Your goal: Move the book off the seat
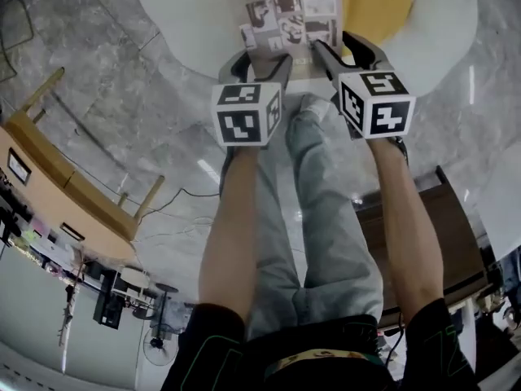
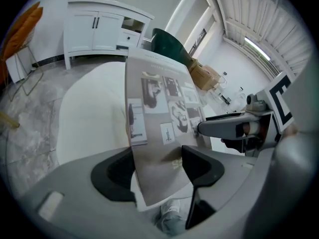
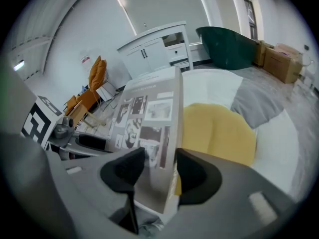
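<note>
Now the left tongs [image 2: 159,169] and right tongs [image 3: 158,172] each clamp the near edge of the thin grey picture-covered book [image 1: 289,15], seemingly lifted above the round white cushioned seat [image 1: 175,23]; next, carry it clear.

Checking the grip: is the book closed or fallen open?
Closed: the book shows one cover and one solid edge, clamped in left gripper and right gripper.
</note>
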